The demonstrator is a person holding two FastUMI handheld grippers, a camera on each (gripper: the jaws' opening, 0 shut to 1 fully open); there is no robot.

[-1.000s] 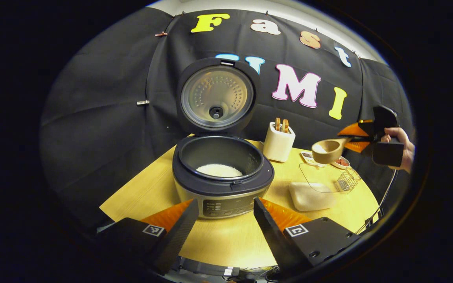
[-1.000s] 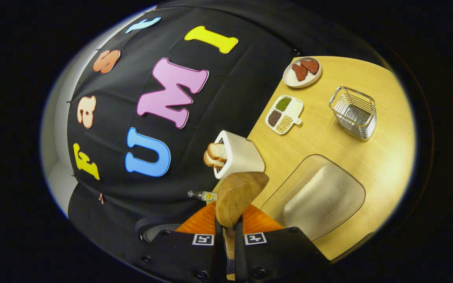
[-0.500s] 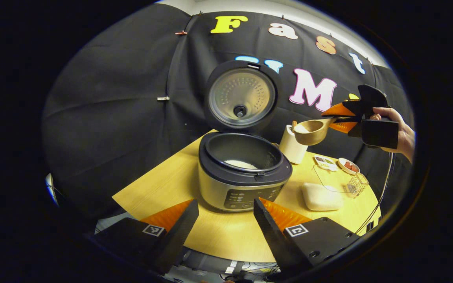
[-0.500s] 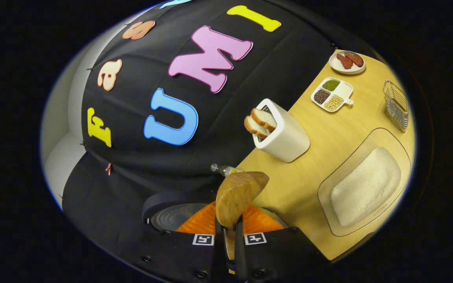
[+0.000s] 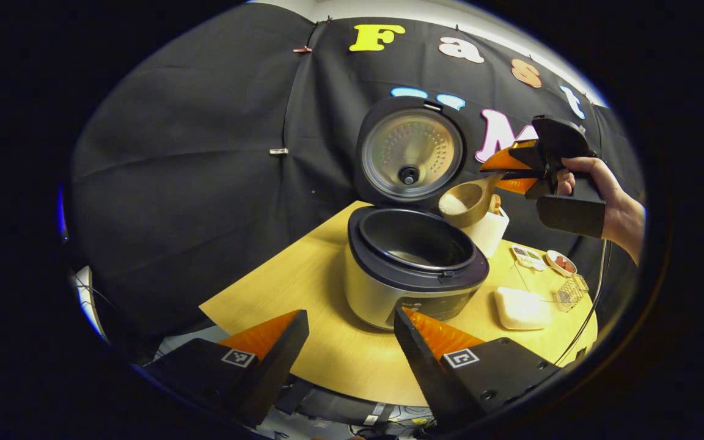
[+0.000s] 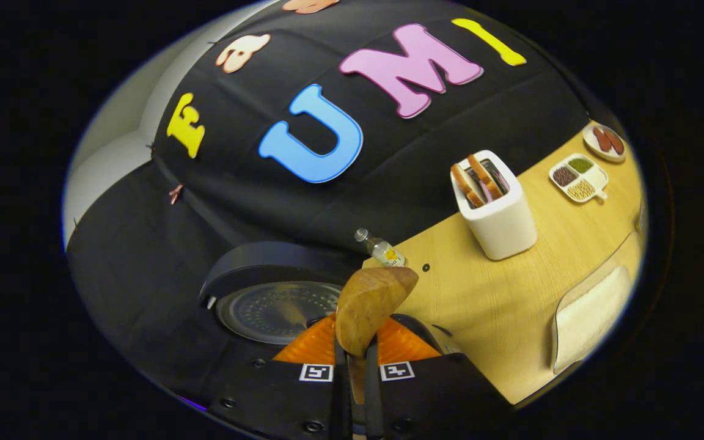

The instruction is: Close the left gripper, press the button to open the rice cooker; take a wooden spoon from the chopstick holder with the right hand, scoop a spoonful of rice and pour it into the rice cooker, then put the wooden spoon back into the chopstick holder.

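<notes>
The rice cooker stands on the wooden table with its lid swung up; some rice lies in its pot. The wooden spoon carries rice in its bowl and hangs just above the cooker's far right rim. My right gripper, held by a hand, is shut on the spoon's handle. In the right gripper view the spoon juts from my right gripper, above the cooker's lid. The white chopstick holder stands to the right. My left gripper is open in front of the cooker, holding nothing.
A glass tray of rice lies right of the cooker, with a wire basket, a sectioned dish and a small plate beyond. A small bottle stands at the table's back edge.
My right gripper has carried the loaded spoon left, from over the rice tray to the cooker's rim. The left gripper view has swung left, and the cooker now sits farther right in it.
</notes>
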